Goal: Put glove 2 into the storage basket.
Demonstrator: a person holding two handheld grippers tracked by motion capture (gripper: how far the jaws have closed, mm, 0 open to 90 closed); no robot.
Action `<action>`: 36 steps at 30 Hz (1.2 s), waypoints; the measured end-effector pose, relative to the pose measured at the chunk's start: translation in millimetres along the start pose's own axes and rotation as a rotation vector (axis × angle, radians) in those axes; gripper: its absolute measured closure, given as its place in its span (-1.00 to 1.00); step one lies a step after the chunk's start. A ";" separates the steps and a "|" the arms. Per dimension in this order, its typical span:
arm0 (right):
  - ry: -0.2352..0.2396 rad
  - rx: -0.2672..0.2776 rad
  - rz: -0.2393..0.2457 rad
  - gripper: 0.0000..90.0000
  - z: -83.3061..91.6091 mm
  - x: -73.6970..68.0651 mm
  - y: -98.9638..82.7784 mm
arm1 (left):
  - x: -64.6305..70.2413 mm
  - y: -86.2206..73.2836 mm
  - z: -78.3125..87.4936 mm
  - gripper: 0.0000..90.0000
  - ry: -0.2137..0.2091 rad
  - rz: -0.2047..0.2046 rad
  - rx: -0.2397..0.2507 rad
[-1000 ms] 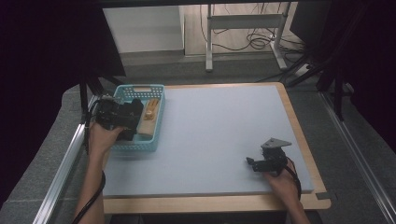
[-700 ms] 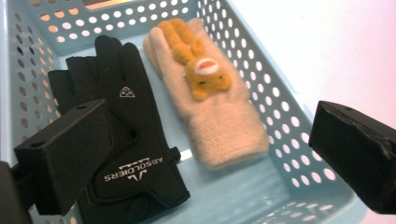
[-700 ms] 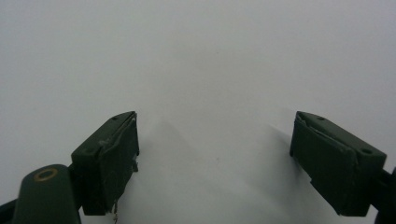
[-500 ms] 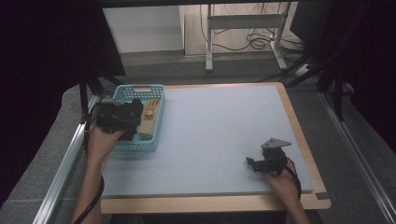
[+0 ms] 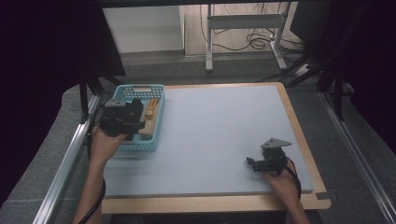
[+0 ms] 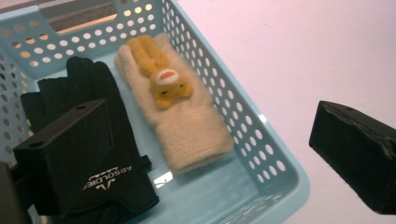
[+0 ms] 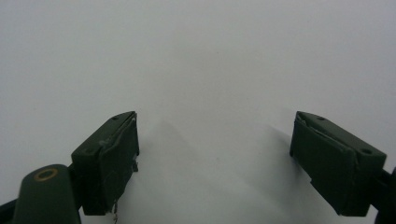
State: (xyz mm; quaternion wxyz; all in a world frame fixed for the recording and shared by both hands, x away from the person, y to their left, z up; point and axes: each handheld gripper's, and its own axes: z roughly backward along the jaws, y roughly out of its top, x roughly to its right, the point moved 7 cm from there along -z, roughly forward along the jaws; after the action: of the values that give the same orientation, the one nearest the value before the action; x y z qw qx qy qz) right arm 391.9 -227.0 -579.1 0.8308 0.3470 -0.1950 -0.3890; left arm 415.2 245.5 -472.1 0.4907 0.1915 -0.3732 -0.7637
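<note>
At the left of the high view, the left claw hovers over a blue basket on the desk. In the left gripper view its jaws stand wide apart, holding nothing, one above a black glove at the left of the frame, the other out past the basket's rim at the right. A beige glove with a yellow animal figure on it lies beside the black one, in the middle of the basket. At lower right of the high view, the right claw rests low on the bare desk, jaws spread and empty.
</note>
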 end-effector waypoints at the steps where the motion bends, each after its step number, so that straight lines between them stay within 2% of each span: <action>1: 0.000 0.000 0.000 -0.66 0.0 0.0 0.0 | 1.8 0.0 -0.3 -1.00 -0.005 -0.002 0.004; 7: 0.000 0.000 -0.001 -0.66 0.0 0.0 0.1 | 13.2 -0.2 -4.7 -1.00 -0.022 -0.028 -0.009; 19: 0.000 0.000 0.000 -0.66 0.0 0.1 0.1 | 43.1 2.7 -16.4 -1.00 -0.059 -0.082 -0.001; 36: 0.001 0.000 0.000 -0.66 0.1 0.0 0.1 | 81.6 3.9 -37.9 -1.00 -0.133 -0.117 -0.007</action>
State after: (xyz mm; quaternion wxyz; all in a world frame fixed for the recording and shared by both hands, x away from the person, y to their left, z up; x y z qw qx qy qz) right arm 391.9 -227.0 -579.0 0.8308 0.3472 -0.1947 -0.3890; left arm 406.3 157.3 -487.7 0.4199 0.1602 -0.3905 -0.8035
